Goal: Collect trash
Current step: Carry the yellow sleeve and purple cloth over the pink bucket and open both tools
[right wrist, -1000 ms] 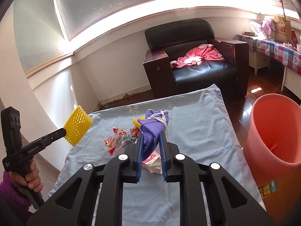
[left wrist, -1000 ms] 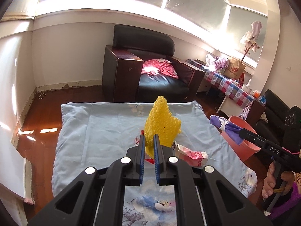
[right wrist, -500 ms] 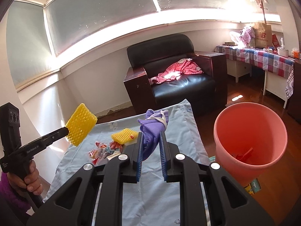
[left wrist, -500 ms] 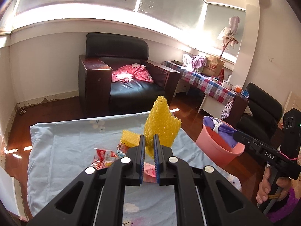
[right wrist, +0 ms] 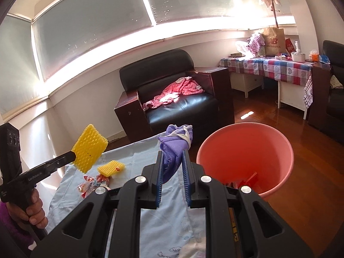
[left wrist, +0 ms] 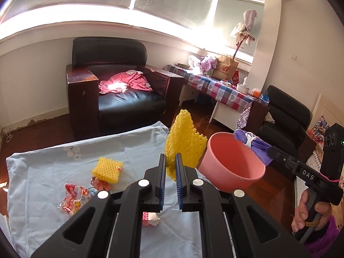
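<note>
On the far left of the blue sheet (left wrist: 43,172) that covers the table, I see the litter not yet collected: a red and white wrapper (left wrist: 72,200), a small yellow foam net (left wrist: 107,168) and some crumpled scraps beside it. If I treat this trip as the end of the job, those stay where they lie.

My left gripper (left wrist: 171,161) is nearly closed, pinching the lower edge of a big yellow foam net (left wrist: 182,144) that stands up above the fingers. It sits over the sheet's edge, just beside the pink bucket (left wrist: 253,177) but, as far as I can judge, not above its mouth. Letting go here would drop the net on the sheet or the floor. The net is light and springy, so it could also catch on the ribbed pads and hang there.

My right gripper (right wrist: 173,163) is closed on a bunched purple cloth (right wrist: 175,146), with most of the cloth sticking out past the fingertips. In the left view it looks level with the bucket's far rim; the right view puts it short of the near rim (right wrist: 215,137), so I cannot tell which. A loose fold could drape over the rim instead of falling in, and both grippers converging on one bucket could knock together.
</note>
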`<state>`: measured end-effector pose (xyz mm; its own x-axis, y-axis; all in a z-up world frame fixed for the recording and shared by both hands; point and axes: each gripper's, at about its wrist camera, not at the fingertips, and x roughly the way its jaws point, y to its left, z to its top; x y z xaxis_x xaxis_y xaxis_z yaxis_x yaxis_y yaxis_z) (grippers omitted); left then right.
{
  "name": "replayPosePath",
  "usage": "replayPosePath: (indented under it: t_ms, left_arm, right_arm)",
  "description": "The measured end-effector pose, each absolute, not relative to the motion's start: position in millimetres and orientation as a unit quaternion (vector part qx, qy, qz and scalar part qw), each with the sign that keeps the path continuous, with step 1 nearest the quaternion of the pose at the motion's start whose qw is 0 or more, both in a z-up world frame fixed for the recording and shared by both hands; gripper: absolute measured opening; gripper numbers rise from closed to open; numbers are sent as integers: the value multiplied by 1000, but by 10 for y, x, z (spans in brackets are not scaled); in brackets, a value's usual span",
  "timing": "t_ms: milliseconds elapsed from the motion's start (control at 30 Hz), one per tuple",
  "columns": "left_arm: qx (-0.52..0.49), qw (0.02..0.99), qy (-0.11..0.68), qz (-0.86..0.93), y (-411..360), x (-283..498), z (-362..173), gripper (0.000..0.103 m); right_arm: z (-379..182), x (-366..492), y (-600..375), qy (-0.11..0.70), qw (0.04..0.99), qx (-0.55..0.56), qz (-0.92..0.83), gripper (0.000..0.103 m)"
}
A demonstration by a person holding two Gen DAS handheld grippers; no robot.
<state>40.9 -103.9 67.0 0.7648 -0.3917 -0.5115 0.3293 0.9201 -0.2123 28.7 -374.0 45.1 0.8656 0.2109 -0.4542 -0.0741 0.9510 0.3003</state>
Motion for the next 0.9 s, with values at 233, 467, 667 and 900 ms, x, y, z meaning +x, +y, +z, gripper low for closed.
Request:
replayPosePath:
  t_ms: [233,467,667,900]
  left_arm:
    - [-45,932,285,-217,-1397,616,634,8]
    - [-33,924,292,-245,-1766,782,556,8]
    - [-21,919,293,-262,-2097,942,491,8]
    - [-2,912,301,-277,-2440,1097,386,8]
  right_arm:
    - [411,319,-4045,243,958,148,38,17]
    - [301,373,-4239,248,956,156,8,17]
    - [195,493,-4304,264,953,152,-8,17]
    - [65,631,-4293,283,947,149,-17,17]
